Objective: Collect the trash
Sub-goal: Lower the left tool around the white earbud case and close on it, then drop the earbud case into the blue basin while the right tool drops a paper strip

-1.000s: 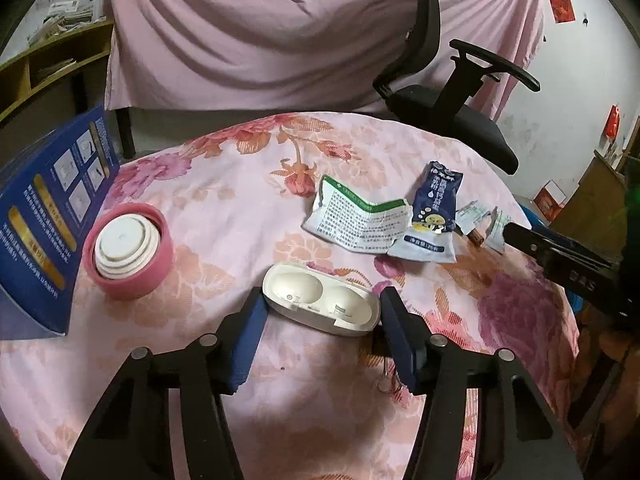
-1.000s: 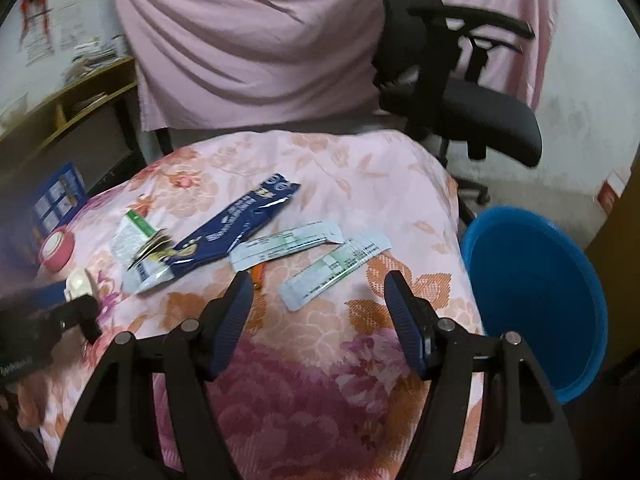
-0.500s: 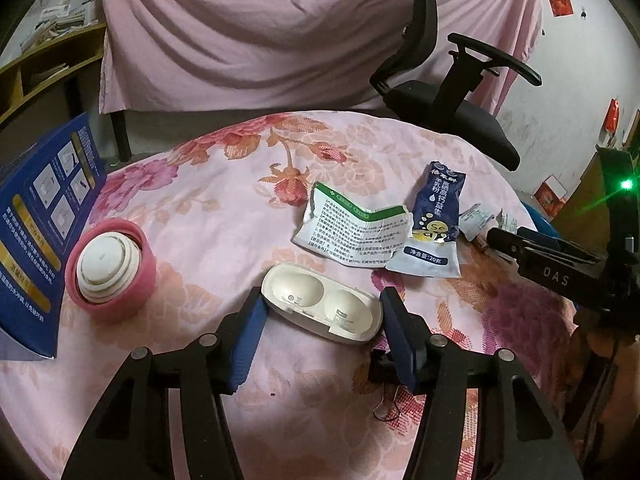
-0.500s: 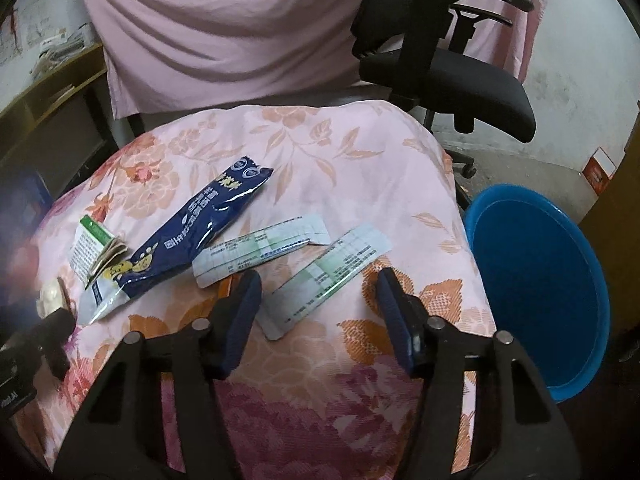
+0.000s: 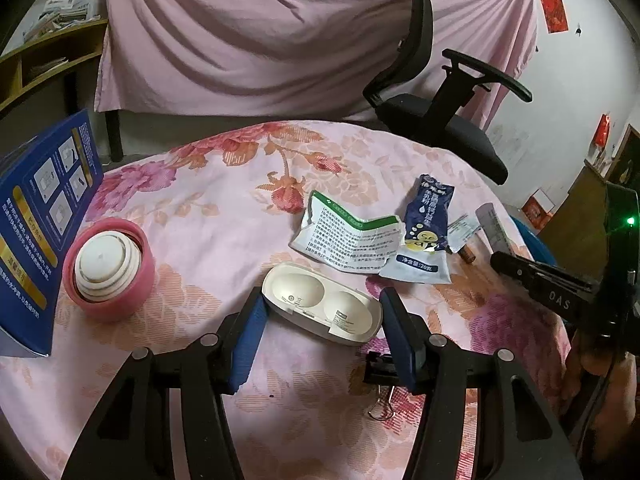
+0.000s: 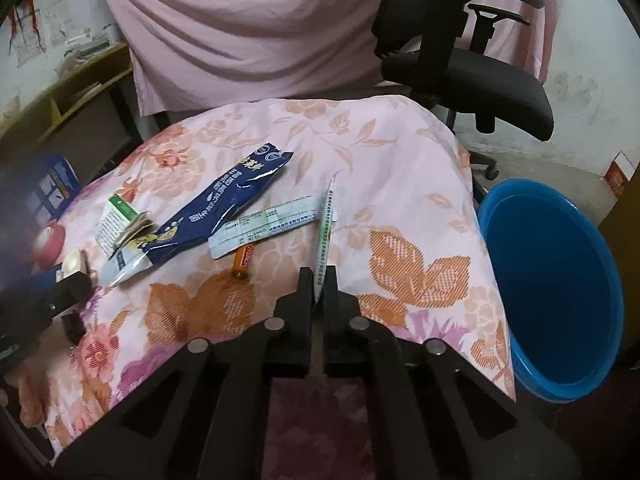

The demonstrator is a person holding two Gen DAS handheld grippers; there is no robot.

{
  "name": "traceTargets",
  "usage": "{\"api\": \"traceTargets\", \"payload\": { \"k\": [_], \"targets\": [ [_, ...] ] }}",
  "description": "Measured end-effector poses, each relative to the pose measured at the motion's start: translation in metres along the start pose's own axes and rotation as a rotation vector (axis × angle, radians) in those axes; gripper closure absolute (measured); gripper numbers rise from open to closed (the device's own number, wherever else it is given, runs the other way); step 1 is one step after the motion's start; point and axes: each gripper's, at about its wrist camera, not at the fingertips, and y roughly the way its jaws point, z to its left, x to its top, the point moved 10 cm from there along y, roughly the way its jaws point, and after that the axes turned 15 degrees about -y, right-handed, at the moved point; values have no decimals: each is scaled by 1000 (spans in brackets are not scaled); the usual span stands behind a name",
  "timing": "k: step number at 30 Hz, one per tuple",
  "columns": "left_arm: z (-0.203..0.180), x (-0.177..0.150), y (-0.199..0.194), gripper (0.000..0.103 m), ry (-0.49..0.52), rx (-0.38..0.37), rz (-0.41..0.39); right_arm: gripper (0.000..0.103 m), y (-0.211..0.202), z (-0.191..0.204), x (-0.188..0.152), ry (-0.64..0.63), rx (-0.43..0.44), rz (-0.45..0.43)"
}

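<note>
My right gripper (image 6: 318,280) is shut on a long white-and-green sachet strip (image 6: 325,232), held edge-on and lifted off the floral cloth; it also shows in the left wrist view (image 5: 494,228). A second strip (image 6: 272,222), a dark blue packet (image 6: 224,208), an orange battery (image 6: 243,260) and a torn green-and-white wrapper (image 6: 116,220) lie on the table. My left gripper (image 5: 320,320) is open, its blue pads on either side of a white plastic tray (image 5: 320,304). The blue packet (image 5: 426,224) and the wrapper (image 5: 352,236) lie beyond it.
A blue bucket (image 6: 552,280) stands on the floor right of the table. A pink lid with a white insert (image 5: 108,264) and a blue box (image 5: 40,216) sit at the left. A binder clip (image 5: 380,372) lies near my left gripper. An office chair (image 5: 440,120) stands behind.
My right gripper has shut on the nearer sachet strip and lifted it on edge. My left gripper stays open around the white tray.
</note>
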Motion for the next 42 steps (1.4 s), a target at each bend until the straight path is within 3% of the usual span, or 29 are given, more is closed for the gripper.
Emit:
{"api": "traceTargets", "payload": {
  "k": [6,10,19,34,42],
  "targets": [
    [-7,2,-10,52,19,-35,-42,72,-11,4,4,-9,14,-51],
    [-14,3,-19,52,46,-55,-83,72,-29,16,12,-65,10,-138],
    [-31,10,-52,52,96,-109,-246,72,-63,39,27,-189,-30,-307],
    [-44,19,-103,52,115,-150,-518,72,-117,44,42,-173,-52,-568],
    [-77,28,-128,52,153,-186,-663,72,-150,28,47,-128,-95,-692]
  ]
}}
